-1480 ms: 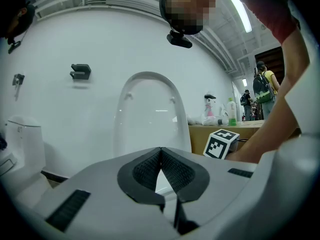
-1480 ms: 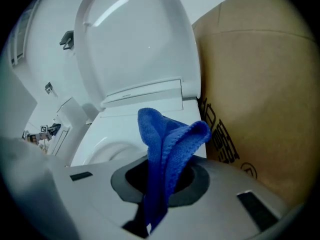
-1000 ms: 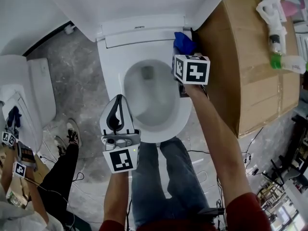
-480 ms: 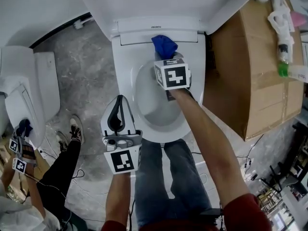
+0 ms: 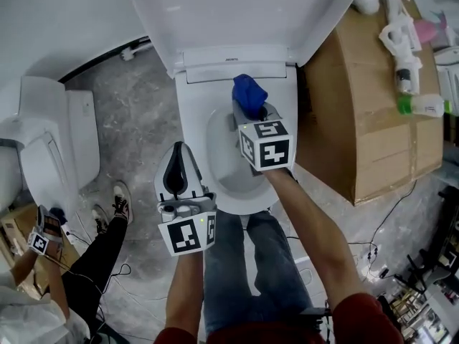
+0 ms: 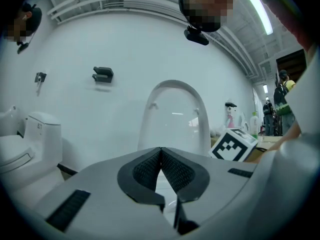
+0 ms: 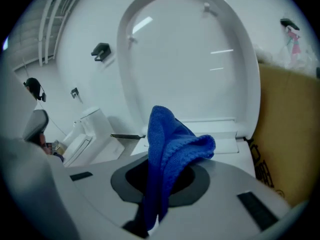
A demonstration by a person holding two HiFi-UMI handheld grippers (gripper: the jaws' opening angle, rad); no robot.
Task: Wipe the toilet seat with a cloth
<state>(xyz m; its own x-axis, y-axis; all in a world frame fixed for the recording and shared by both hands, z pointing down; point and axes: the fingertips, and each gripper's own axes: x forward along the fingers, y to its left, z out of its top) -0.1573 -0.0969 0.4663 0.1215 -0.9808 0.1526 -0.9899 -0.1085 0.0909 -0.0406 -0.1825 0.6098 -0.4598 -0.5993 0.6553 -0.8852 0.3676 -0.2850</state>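
Note:
The white toilet has its lid (image 5: 237, 9) raised, and its seat (image 5: 192, 124) rings the bowl. My right gripper (image 5: 252, 112) is shut on a blue cloth (image 5: 249, 94) and holds it over the seat's rear edge, just right of the middle. Whether the cloth presses on the seat I cannot tell. In the right gripper view the cloth (image 7: 167, 151) bunches up out of the right gripper (image 7: 159, 186), with the lid (image 7: 190, 59) behind it. My left gripper (image 5: 176, 153) hovers by the seat's front left, shut and holding nothing. The left gripper (image 6: 161, 154) shows its pads pressed together.
A large cardboard box (image 5: 366, 99) stands tight against the toilet's right side, with spray bottles (image 5: 405, 56) on it. A second white toilet (image 5: 50, 142) is at the left. Another person's leg and shoes (image 5: 115, 203) are at the lower left. My own legs are before the bowl.
My right gripper has carried the blue cloth leftward along the seat's rear, from the right back corner to near the middle. The left gripper has stayed by the front left.

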